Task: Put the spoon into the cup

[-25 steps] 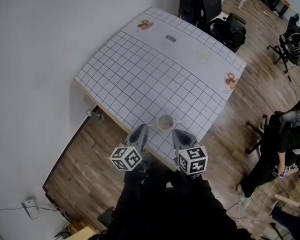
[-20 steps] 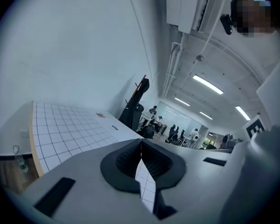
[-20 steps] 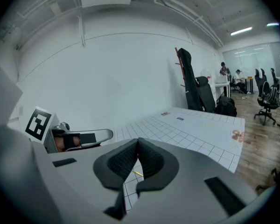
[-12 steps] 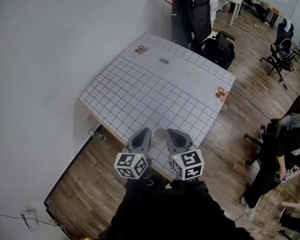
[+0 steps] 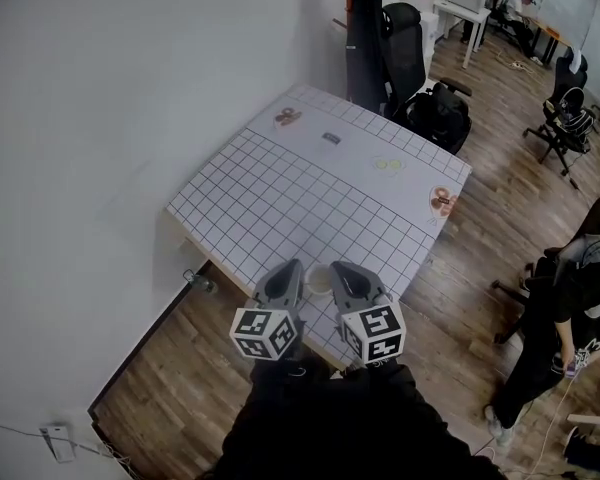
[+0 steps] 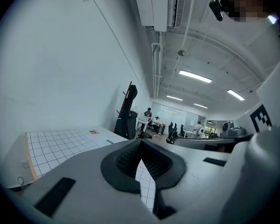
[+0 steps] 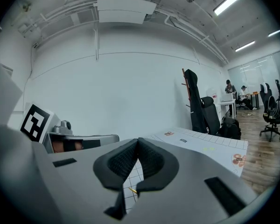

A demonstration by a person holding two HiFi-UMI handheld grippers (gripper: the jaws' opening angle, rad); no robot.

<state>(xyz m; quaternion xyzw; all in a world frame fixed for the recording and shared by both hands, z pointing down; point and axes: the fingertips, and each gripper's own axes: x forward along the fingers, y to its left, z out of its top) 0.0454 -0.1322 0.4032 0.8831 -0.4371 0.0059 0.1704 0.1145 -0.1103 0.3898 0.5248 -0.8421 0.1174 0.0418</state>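
A pale cup (image 5: 320, 279) stands near the front edge of the white gridded table (image 5: 310, 188). It sits between my two grippers, which hang above it. A thin yellow spoon handle (image 7: 132, 189) shows through the gap under the right jaws. I cannot make out the spoon in the head view. The left gripper (image 5: 283, 280) (image 6: 141, 141) is shut with nothing between its pads. Beside it, the right gripper (image 5: 346, 276) (image 7: 138, 140) also has its pads together and holds nothing.
Small stickers (image 5: 442, 202) lie along the table's far and right edges. A coat stand and black office chairs (image 5: 435, 113) stand behind the table. On the wooden floor at the right stands a person (image 5: 570, 298). A white wall runs along the left.
Both grippers have risen off the table and drawn closer together over the cup. The left one is no longer by the spoon handle. The head view has shifted a little.
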